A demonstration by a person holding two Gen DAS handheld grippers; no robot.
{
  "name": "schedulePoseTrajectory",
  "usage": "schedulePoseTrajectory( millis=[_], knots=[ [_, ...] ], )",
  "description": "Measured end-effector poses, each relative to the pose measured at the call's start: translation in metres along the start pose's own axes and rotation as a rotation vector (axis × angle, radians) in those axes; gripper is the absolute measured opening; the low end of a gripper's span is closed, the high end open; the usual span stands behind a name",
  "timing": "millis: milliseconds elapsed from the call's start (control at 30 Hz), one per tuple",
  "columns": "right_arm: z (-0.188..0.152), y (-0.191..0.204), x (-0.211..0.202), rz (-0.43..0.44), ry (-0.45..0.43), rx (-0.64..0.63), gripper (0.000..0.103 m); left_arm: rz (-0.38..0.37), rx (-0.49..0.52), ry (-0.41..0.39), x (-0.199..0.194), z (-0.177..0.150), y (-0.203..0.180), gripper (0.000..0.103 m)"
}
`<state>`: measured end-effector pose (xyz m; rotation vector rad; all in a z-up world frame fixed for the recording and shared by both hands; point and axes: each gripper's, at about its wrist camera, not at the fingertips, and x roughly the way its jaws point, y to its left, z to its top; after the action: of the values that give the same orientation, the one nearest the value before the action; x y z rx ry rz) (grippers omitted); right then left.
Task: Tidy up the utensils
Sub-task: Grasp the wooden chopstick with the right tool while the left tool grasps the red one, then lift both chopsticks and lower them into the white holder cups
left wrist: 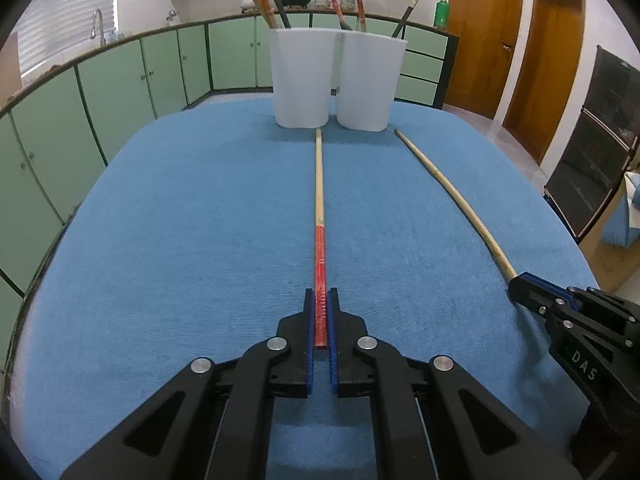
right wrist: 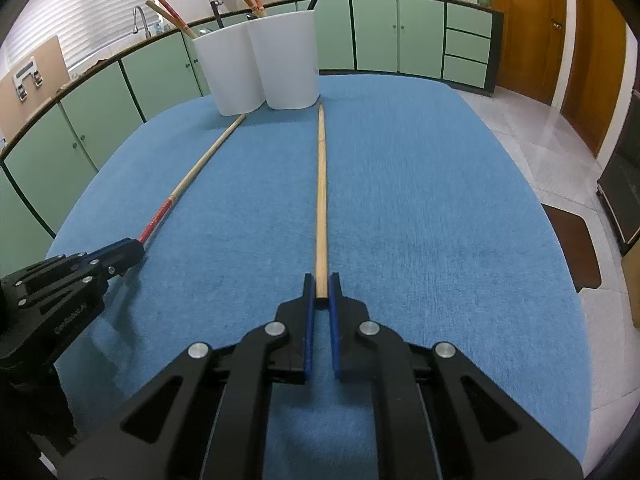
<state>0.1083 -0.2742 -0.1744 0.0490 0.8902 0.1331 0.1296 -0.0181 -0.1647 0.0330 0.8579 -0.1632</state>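
My left gripper (left wrist: 320,296) is shut on the red end of a red-and-bamboo chopstick (left wrist: 319,184) that lies on the blue cloth and points at two white cups. My right gripper (right wrist: 321,280) is shut on the near end of a plain bamboo chopstick (right wrist: 321,184), which also lies on the cloth. The left cup (left wrist: 301,76) and right cup (left wrist: 370,80) stand side by side at the far edge and hold several chopsticks. In the left wrist view the right gripper (left wrist: 516,284) shows at the right, on the plain chopstick (left wrist: 452,192).
The blue cloth (left wrist: 180,220) covers the whole table. Green kitchen cabinets (left wrist: 120,84) run behind the table to the left and back. Wooden doors (left wrist: 520,52) and a dark oven (left wrist: 592,160) stand to the right.
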Motion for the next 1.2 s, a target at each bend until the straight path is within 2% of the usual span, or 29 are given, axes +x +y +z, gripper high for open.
schedulePoseTrajectory(
  millis=[267,800,1200],
  knots=[
    [0.003,0.003,-0.023,0.011,-0.049,-0.017,0.006,0.014,0.041,-0.064,-0.029,0.005,-0.002,0.006],
    [0.042,0.011,-0.087,0.039,-0.2,-0.056,0.006,-0.004,0.024,-0.238,-0.095,0.04,0.007,0.006],
    [0.099,0.02,-0.129,0.11,-0.317,-0.084,0.006,-0.047,0.034,-0.323,-0.121,0.083,0.013,0.006]
  ],
)
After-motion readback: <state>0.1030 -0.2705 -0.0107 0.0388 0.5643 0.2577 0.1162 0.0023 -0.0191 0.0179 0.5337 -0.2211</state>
